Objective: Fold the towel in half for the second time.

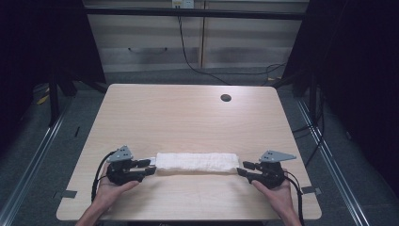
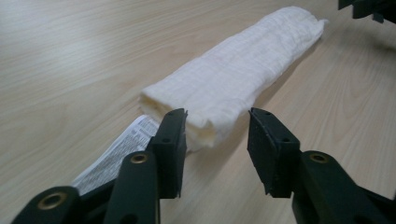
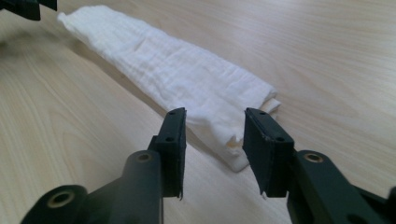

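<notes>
- The folded white cloth (image 1: 196, 162) is lying as a long narrow strip across the near part of the table (image 1: 188, 117), stretching between your two hands, with a printed label (image 2: 116, 151) sticking out from under its left end.
- Your left gripper (image 1: 151, 167) is sitting at that left end with its jaws standing apart; in the left gripper view the cloth end is lying just beyond the tips, with nothing pinched.
- Your right gripper (image 1: 242, 168) is mirroring it at the other end, jaws likewise apart and gripping nothing, the layered end lying just ahead of them.
- If you are reaching in again, you are risking catching only the top layer, since the ends are showing several loose plies; that would be peeling the fold open rather than lifting the whole strip.
- If one jaw is dragging along the wood, it is likely pushing the cloth askew, as the fabric looks light and the surface smooth.
- The label could be snagging under your left jaw.
- The table is pale wood grain with a round cable hole (image 1: 226, 98) near its far edge.
- Beyond it, light cabinets (image 1: 197, 42) are standing with a black cable (image 1: 188, 56) hanging down, and dark curtains are closing both sides.
</notes>
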A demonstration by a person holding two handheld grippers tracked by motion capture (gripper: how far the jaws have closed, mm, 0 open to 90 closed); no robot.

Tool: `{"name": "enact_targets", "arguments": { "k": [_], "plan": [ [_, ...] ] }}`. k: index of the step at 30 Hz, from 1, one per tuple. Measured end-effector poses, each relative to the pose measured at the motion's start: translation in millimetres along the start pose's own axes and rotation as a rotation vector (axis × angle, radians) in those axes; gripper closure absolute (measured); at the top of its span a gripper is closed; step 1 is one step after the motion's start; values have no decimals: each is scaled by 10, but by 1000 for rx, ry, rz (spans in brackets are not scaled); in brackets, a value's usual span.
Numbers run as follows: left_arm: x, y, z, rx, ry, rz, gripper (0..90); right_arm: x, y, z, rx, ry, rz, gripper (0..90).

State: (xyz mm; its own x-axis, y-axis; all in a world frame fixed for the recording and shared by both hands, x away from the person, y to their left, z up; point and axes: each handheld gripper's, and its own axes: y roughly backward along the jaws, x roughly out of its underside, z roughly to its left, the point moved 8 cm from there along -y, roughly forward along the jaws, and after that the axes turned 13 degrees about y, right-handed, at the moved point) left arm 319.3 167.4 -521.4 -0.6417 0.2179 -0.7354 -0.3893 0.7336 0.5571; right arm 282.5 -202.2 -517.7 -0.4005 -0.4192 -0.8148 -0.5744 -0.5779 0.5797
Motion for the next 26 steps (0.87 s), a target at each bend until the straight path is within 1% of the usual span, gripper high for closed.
{"name": "enact_targets", "arguments": {
  "k": [2,3,5,6,8,9,10,11,12,14,15,16,17,18,20,21,22,23,24,25,26],
  "plan": [
    [23,84,44,-12,20,-10,499,-8,87,3,7,-9,-16,568],
    [40,131,78,-21,29,-13,489,-5,128,-4,16,-4,-20,562],
    [66,187,132,-37,50,-15,454,11,216,-23,33,-17,-27,547],
    [82,220,165,-51,64,-15,442,25,256,-48,46,-24,-33,540],
    [115,298,238,-96,71,-20,438,65,334,-104,70,-40,-41,539],
    [133,337,267,-102,79,-25,437,89,367,-136,79,-48,-46,538],
    [148,376,298,-104,99,-35,432,119,401,-175,96,-60,-49,530],
    [157,405,334,-123,111,-38,418,152,437,-208,111,-74,-51,523],
    [159,429,369,-138,118,-46,403,181,470,-233,118,-80,-56,521],
    [176,445,433,-133,155,-70,364,248,538,-291,150,-96,-60,498],
    [197,442,476,-141,165,-70,330,283,571,-319,167,-108,-62,493],
    [219,439,520,-149,169,-67,319,312,604,-346,179,-117,-73,481],
    [239,442,560,-158,184,-63,305,337,636,-370,188,-131,-84,464],
    [248,446,593,-166,213,-71,289,361,661,-392,200,-138,-86,451],
    [258,469,656,-182,251,-84,270,415,683,-441,229,-148,-84,431],
    [264,484,687,-188,265,-87,266,434,680,-458,233,-157,-82,417],
    [269,490,712,-184,283,-94,258,460,669,-480,242,-164,-73,405],
    [278,493,730,-185,284,-90,252,486,647,-504,249,-164,-64,399],
    [289,491,755,-196,288,-92,251,501,634,-516,255,-170,-58,387],
    [294,488,769,-199,290,-91,241,528,611,-537,265,-173,-42,363],
    [297,479,781,-202,299,-90,229,538,596,-550,276,-171,-36,354]
  ]
}}
